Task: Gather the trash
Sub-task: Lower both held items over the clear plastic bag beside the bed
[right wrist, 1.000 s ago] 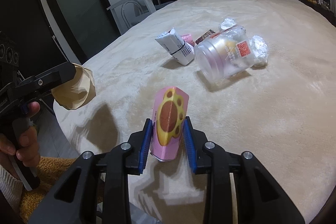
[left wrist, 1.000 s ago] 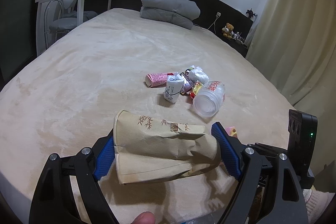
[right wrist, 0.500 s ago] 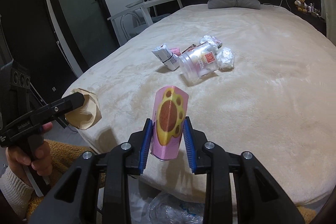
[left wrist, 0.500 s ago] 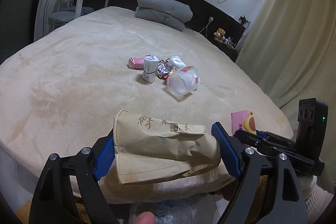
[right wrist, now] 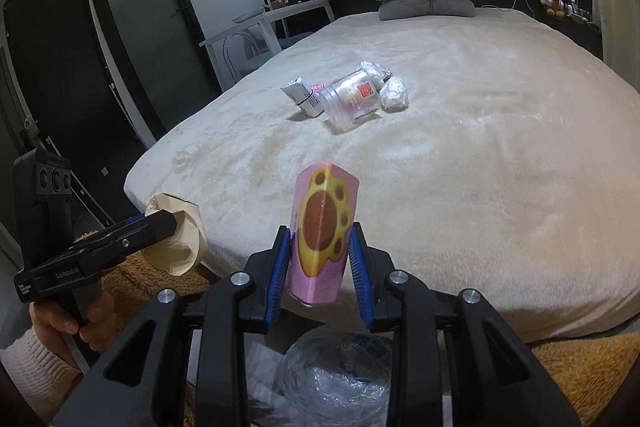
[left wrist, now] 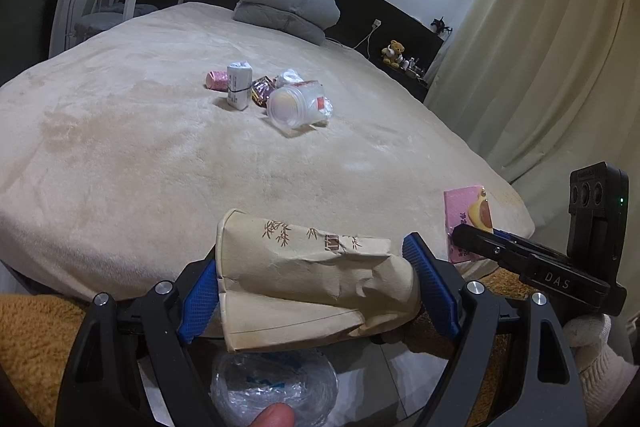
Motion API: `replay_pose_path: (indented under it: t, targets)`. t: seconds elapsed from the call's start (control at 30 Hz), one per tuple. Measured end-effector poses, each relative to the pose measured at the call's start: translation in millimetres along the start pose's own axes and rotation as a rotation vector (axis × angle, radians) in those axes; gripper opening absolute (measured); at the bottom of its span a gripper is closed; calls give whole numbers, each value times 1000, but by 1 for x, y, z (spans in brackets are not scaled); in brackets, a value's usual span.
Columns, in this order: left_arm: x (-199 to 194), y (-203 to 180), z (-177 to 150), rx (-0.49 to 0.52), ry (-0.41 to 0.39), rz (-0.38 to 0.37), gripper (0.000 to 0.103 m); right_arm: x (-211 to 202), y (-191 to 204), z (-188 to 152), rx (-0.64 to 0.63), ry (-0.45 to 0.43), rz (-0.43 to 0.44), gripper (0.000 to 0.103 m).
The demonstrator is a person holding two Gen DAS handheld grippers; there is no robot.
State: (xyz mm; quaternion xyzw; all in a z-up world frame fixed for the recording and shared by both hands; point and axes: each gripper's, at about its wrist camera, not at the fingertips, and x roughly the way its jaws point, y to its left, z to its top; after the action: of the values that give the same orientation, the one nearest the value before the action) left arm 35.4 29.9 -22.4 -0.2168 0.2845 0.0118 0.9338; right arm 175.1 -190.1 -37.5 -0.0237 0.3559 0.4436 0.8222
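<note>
- Filling most of both views, a wide bed under a beige plush blanket (left wrist: 168, 155) is carrying a folded grey quilt (left wrist: 286, 7) near its head edge and a small cluster of trash near its middle.
- At the foot edge of the bed, a bin lined with a clear crinkled plastic bag (right wrist: 336, 375) is sitting on the floor below both grippers.
- Gripping crosswise, the left gripper (left wrist: 316, 291) is pressing its blue pads against the two ends of a crumpled tan paper cup printed with bamboo leaves (left wrist: 308, 279), holding it just off the foot edge, above the bag.
- Closing narrowly, the right gripper (right wrist: 320, 267) is pinching an upright pink carton with a yellow-and-brown paw print (right wrist: 322, 227), also just past the foot edge, over the bag.
- Lying on its side in the cluster, a clear plastic cup with a red label (left wrist: 294, 103) is touching a white crumpled wrapper (right wrist: 394, 95).
- Just beside the clear cup, a small white carton with dark print (left wrist: 239, 86) is leaning against a pink paper cup (left wrist: 217, 80) and dark foil wrappers (left wrist: 262, 89).
</note>
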Motion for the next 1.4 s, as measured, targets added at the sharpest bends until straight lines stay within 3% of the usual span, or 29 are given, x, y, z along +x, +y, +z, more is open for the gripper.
replay_pose_path:
  t: [0.3, 0.57, 1.4]
  targets:
    - [14, -8, -22, -56, 82, -51, 83, 0, -6, -35, 49, 93, 3, 31]
    - [37, -1, -38, -83, 184, -53, 83, 19, -20, -55, 96, 214, 7, 31]
    - [125, 35, -89, -229, 559, -15, 83, 113, -49, -106, 282, 674, 27, 31]
